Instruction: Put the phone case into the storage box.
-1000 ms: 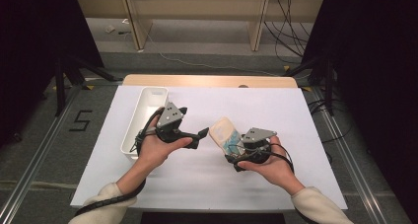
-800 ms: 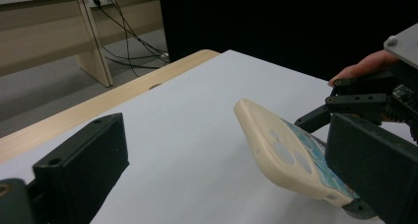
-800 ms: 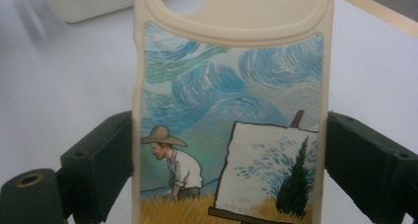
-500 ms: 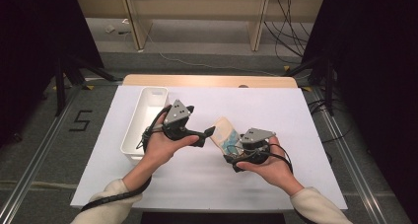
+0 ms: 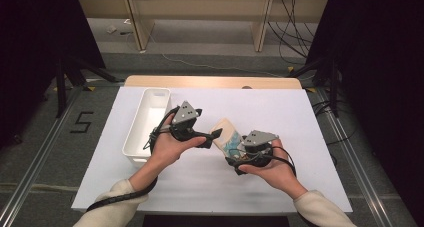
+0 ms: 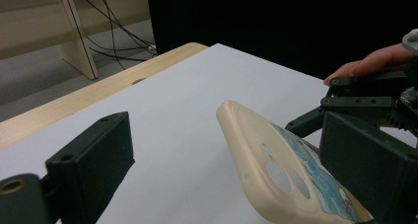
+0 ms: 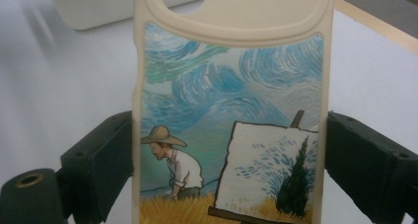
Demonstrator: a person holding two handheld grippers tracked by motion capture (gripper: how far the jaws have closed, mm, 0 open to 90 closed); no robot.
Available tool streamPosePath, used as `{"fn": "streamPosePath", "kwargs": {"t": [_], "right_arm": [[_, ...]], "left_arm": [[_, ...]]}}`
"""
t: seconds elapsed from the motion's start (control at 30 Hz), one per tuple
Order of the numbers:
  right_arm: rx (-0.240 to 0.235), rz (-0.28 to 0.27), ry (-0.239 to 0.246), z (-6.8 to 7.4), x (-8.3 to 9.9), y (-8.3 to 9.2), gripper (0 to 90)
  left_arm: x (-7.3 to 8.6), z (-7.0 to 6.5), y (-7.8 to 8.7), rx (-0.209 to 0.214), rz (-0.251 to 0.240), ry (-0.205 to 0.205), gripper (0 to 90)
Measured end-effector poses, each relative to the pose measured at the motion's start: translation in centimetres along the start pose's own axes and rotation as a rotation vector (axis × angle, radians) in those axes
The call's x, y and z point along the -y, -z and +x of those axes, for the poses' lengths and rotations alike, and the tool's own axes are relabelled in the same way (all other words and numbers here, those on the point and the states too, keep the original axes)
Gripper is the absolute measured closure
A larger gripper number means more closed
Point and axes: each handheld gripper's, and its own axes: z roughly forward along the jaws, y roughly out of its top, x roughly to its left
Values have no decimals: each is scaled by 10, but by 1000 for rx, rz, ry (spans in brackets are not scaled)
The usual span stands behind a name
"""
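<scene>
a cream phone case [image 7: 231,110] was printed with blue swirls, a straw-hatted painter and golden wheat. the tray [image 5: 145,124] was white, the jaws black.

Left gripper [image 5: 212,136]: black body, two blocky black jaws with small round screw holes, a grey three-cornered plate on top, and a black cable trailing along the forearm. Right gripper [image 5: 235,148]: same black build, grey top plate, looping black cable. Both forearms wear cream-coloured sleeves [image 5: 117,199].
</scene>
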Motion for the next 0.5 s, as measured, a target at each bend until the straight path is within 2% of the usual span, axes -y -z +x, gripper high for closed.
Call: {"fn": "streamPosePath", "kwargs": {"t": [0.5], "right_arm": [[7,-13,11,2,-3,1,112]], "left_arm": [[0,1,-8,10,8,21,86]]}}
